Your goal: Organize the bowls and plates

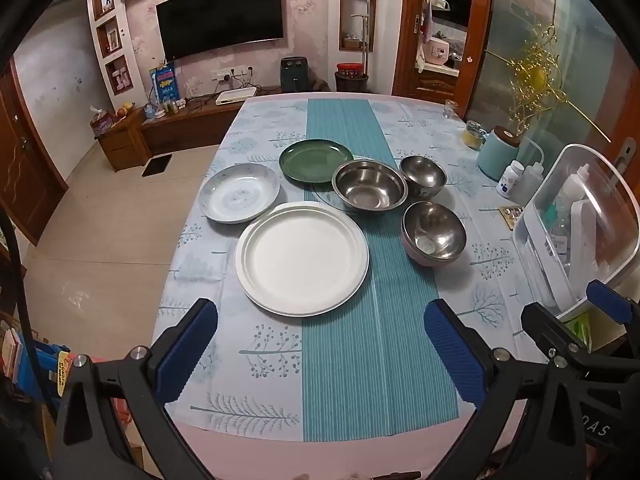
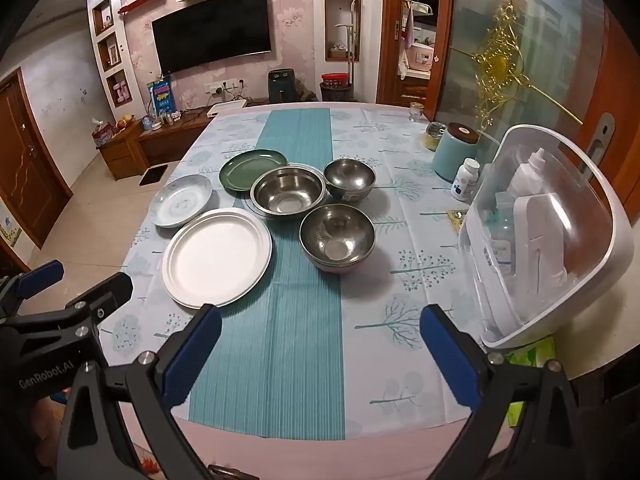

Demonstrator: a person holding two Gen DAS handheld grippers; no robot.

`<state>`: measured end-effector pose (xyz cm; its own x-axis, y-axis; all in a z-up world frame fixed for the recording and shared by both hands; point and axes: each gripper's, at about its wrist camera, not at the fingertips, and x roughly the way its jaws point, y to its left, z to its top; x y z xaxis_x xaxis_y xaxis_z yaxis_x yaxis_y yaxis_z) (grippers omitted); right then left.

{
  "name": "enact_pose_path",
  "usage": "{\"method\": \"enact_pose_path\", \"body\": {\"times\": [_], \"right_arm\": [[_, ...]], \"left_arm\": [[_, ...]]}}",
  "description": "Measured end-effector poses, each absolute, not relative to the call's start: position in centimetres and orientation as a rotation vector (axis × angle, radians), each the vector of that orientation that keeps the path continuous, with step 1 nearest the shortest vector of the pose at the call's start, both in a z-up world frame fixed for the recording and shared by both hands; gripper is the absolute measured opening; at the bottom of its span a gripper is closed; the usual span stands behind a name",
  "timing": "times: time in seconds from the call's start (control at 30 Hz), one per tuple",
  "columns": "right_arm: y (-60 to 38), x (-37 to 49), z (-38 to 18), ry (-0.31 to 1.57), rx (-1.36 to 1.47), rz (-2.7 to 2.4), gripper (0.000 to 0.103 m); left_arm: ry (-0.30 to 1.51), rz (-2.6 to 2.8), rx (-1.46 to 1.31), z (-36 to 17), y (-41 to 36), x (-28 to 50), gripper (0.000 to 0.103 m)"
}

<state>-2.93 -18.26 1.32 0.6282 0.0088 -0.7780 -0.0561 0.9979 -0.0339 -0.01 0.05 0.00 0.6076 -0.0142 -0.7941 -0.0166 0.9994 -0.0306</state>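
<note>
Three plates lie on the table: a large white plate (image 1: 301, 258) (image 2: 218, 257) nearest me, a pale blue patterned plate (image 1: 239, 193) (image 2: 181, 200) to its left, and a green plate (image 1: 315, 160) (image 2: 252, 175) behind. Three steel bowls stand to the right: a wide one (image 1: 369, 189) (image 2: 287, 195), a small far one (image 1: 423, 176) (image 2: 349, 179), and a near one (image 1: 434, 233) (image 2: 337, 236) resting on something pink. My left gripper (image 1: 320, 344) hangs open over the near table edge, holding nothing. My right gripper (image 2: 320, 348) is open too, empty, beside the left one.
A white-framed clear storage box (image 2: 552, 236) (image 1: 580, 232) with bottles fills the right side. Behind it stand a light blue canister (image 2: 454, 151), a pill bottle (image 2: 465, 179) and glass cups (image 2: 416, 111). A teal runner (image 2: 288, 272) crosses the tablecloth. Floor lies left of the table.
</note>
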Motion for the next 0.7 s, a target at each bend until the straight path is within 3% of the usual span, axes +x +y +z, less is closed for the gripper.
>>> {"method": "enact_pose_path", "body": {"times": [0.7], "right_arm": [[-17.5, -3.6, 1.5, 0.873, -0.053, 0.04, 0.099]], "left_arm": [[0.921, -0.003, -0.04, -0.2, 0.3, -0.6, 0.102]]}}
